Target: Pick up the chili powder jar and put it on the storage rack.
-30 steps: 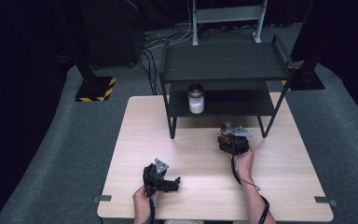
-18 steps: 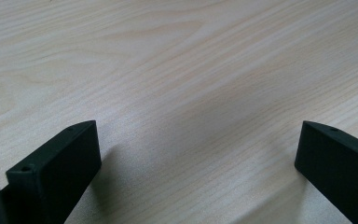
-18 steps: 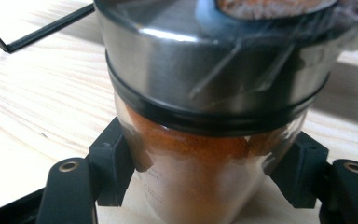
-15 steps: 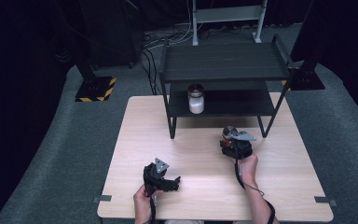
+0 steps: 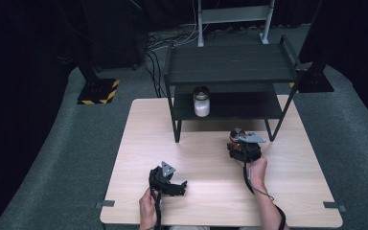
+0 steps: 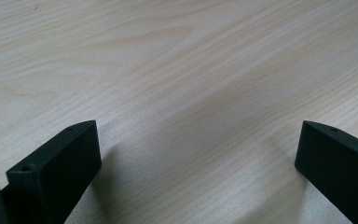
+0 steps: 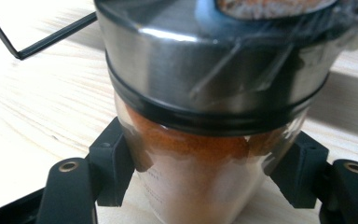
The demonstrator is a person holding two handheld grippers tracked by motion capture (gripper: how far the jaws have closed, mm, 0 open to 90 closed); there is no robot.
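We see the right gripper (image 5: 240, 139) at the table's (image 5: 211, 201) right side, just in front of the black rack (image 5: 230, 69), with its 2 fingers (image 7: 114, 161) clamped on a spice jar (image 7: 205, 154). In the right gripper view the fingers press the glass on both sides just below the steel lid (image 7: 214, 70). The jar holds orange powder and appears upright on or just above the wood; we cannot tell whether it touches.

The left gripper (image 5: 171, 183) sits near the table's front edge, well apart from the jar. Its 2 fingers (image 6: 56, 172) are spread wide over bare wood and hold nothing.

A 2nd jar (image 5: 201, 101), with white contents, stands on the rack's lower shelf, to the left.

We judge the spice jar stiff and fragile: smooth glass that could slip under hard plastic fingers, and would crack if dropped or knocked against the rack's frame. It looks mostly full, so moderately weighty for its size, with a heavy metal top that raises the balance point. The present hold, high on the glass under the lid's rim, seems sound to us, since the rim would catch a downward slip. Gripping the lid itself would risk turning it loose.
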